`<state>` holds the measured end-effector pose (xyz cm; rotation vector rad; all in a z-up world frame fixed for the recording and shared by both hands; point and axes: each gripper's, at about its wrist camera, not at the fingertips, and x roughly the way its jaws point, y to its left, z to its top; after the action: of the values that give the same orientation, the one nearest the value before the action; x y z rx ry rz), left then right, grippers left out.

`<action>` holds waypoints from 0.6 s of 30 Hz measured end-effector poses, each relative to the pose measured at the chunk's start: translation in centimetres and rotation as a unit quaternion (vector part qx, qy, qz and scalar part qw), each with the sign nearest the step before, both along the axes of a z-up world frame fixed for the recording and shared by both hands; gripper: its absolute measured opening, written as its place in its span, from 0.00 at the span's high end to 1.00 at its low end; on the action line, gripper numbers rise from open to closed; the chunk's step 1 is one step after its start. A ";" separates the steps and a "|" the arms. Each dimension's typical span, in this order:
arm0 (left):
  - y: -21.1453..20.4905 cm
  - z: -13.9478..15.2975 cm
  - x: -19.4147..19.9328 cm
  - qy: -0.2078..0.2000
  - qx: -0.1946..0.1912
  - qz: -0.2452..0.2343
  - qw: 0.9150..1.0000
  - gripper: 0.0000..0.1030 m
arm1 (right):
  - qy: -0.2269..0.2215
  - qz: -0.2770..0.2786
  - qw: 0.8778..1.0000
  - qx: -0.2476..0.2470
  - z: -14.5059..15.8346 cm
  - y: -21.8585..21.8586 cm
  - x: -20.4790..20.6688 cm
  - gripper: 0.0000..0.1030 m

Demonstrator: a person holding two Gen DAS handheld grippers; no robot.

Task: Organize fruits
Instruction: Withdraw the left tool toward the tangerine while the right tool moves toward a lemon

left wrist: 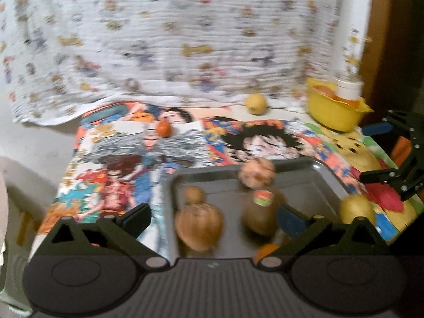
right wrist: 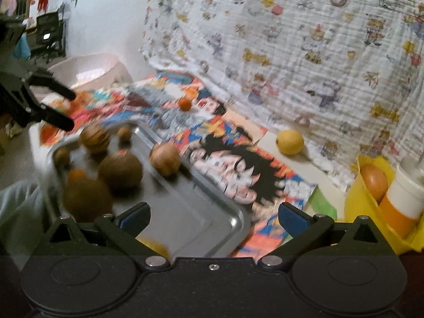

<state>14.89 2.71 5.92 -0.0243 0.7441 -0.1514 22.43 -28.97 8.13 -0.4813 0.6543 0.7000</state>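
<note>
— Nearest the lens, what do you see on the left side?

— Wide-spread black fingers with blue pads: the left gripper (left wrist: 214,218) stands fully apart with nothing pinched between the pads. Below it sits the metal tray (left wrist: 304,182), and fruit lies loose inside it.

— Which fruit?

— Closest is a striped tan round fruit (left wrist: 198,226), with a small brown one (left wrist: 194,194) just behind it. Beside them is a brown kiwi-like fruit with a sticker (left wrist: 261,212), and at the tray's far rim a pale ridged fruit (left wrist: 255,175). An orange piece (left wrist: 267,251) peeks out at the near edge, partly hidden by the finger. A yellowish fruit (left wrist: 356,209) lies just outside the tray's right rim.

— And the right side?

— The right gripper (right wrist: 214,218) is likewise spread wide and empty, hovering over the tray's near corner (right wrist: 228,220). The other gripper shows at the left edge of that view, over the tray's far side.

— Farther back?

— The tray rests on a cartoon-printed mat (right wrist: 238,159). On the mat, well apart from the tray, is a small orange fruit (right wrist: 184,104). Beyond the mat's edge a yellow lemon-like fruit (right wrist: 290,141) sits on bare surface. At the right, a yellow bowl (right wrist: 371,212) holds an orange fruit (right wrist: 375,182) and a white-and-orange cup (right wrist: 405,198). Behind everything hangs a white cartoon-patterned cloth (right wrist: 291,39).
</note>
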 end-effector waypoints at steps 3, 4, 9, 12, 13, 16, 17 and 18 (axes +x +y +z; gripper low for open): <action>1.3 0.4 1.7 0.002 -0.006 0.023 1.000 0.01 | 0.002 -0.013 1.000 0.022 0.6 1.1 2.5 0.01; 1.6 0.5 2.3 0.002 -0.009 0.029 1.000 0.01 | 0.005 -0.020 0.999 0.031 0.7 1.4 3.4 0.01; 2.4 0.5 6.1 0.001 -0.018 0.043 0.999 0.01 | 0.022 -0.073 0.993 0.087 0.7 3.0 8.2 0.01; 2.3 0.0 8.8 -0.003 -0.020 0.041 0.999 0.01 | 0.040 -0.111 0.986 0.116 -0.2 3.5 11.1 0.01; 2.2 -0.3 9.7 -0.004 -0.019 0.040 0.999 0.01 | 0.045 -0.120 0.984 0.123 -0.6 3.7 12.0 0.01; 2.1 -1.4 12.7 0.001 -0.012 0.040 0.999 0.01 | 0.060 -0.145 0.978 0.136 -1.8 3.9 14.5 0.01; 2.1 -1.9 13.7 0.006 -0.010 0.041 0.999 0.01 | 0.068 -0.151 0.976 0.142 -2.3 3.9 15.4 0.01; 2.1 -2.4 14.8 0.013 -0.009 0.042 0.999 0.01 | 0.074 -0.156 0.974 0.147 -2.7 4.0 16.2 0.01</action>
<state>29.73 4.86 3.53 -0.0751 0.7660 -0.0768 38.67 -25.01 5.45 -0.0487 0.7322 0.5235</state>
